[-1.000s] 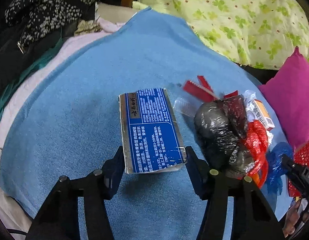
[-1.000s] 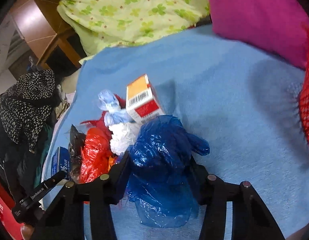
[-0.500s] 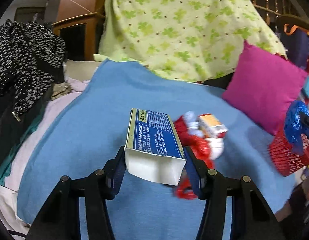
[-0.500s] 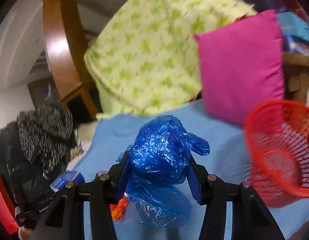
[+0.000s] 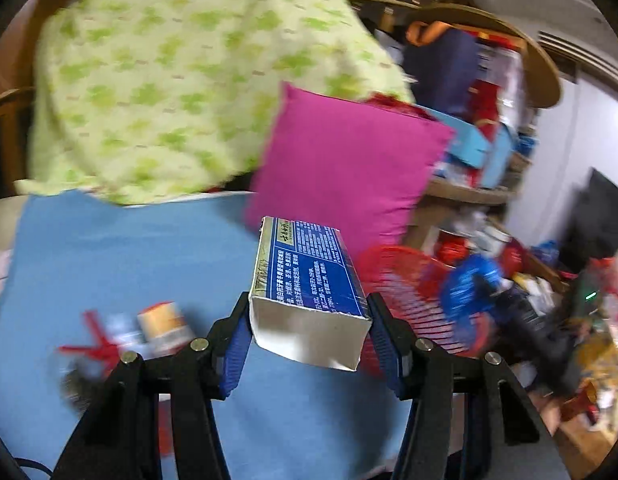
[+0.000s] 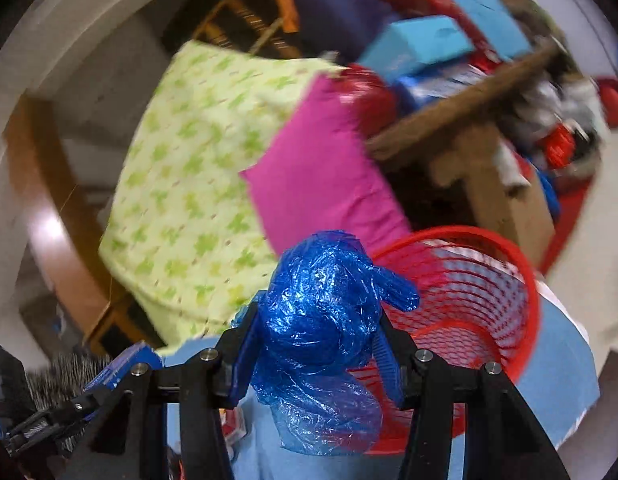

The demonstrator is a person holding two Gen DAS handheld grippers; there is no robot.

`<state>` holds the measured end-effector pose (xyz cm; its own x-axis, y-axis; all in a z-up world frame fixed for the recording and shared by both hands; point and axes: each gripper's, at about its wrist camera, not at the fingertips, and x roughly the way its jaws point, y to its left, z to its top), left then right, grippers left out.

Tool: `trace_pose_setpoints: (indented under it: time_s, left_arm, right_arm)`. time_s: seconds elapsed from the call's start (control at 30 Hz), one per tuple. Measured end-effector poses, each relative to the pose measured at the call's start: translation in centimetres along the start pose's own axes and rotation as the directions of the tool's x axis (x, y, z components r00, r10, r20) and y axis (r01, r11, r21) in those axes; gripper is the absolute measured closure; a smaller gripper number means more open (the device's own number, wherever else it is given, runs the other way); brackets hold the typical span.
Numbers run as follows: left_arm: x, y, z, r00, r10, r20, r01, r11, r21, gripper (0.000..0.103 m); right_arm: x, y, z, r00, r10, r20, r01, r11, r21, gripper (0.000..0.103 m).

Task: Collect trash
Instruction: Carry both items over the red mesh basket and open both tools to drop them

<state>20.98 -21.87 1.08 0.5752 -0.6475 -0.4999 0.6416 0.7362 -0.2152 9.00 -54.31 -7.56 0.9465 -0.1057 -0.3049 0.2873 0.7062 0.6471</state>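
My left gripper (image 5: 309, 330) is shut on a blue and white carton (image 5: 309, 280), lifted above the blue blanket (image 5: 109, 248). A crumpled blue plastic bag (image 6: 321, 320) is clamped in my right gripper (image 6: 315, 356), held just left of a red mesh basket (image 6: 505, 272). In the left wrist view the red basket (image 5: 401, 280) stands right of the carton, and the right gripper with its blue bag (image 5: 469, 284) hangs beyond it. Blurred leftover trash (image 5: 125, 336) lies on the blanket at lower left. The left gripper with its carton (image 6: 121, 364) shows at the lower left of the right wrist view.
A magenta pillow (image 5: 341, 164) leans against a green-patterned quilt (image 5: 169, 80) behind the blanket. A cluttered wooden shelf (image 5: 477, 192) stands to the right. In the right wrist view the pillow (image 6: 317, 172) and shelf (image 6: 469, 104) lie behind the basket.
Both grippers rose off the blanket and swung right with their loads. The trash pile dropped to the lower left, and the red basket came close in front of the right gripper.
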Motion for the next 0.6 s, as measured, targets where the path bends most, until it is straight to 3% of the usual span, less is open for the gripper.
trace_pose_setpoints:
  time_s: [0.3, 0.47, 0.6]
  left_arm:
    - [7.6, -8.9, 2.5, 0.983, -0.134, -0.128, 0.143, 0.987, 0.068, 0.045]
    - [10.5, -10.2, 2.4, 0.970, -0.169, -0.175, 0.178, 0.983, 0.038, 0.044]
    - [11.7, -10.6, 2.1, 0.963, -0.183, -0.195, 0.193, 0.981, 0.032, 0.039]
  right_arm:
    - [1.3, -5.5, 1.7, 0.999, 0.008, -0.032, -0.001, 0.974, 0.228, 0.043]
    - [0.9, -8.2, 1.8, 1.000, 0.026, -0.017, -0.019, 0.942, 0.336, 0.025]
    - [0.7, -8.2, 1.9, 0.999, 0.036, -0.011, -0.031, 0.939, 0.341, 0.025]
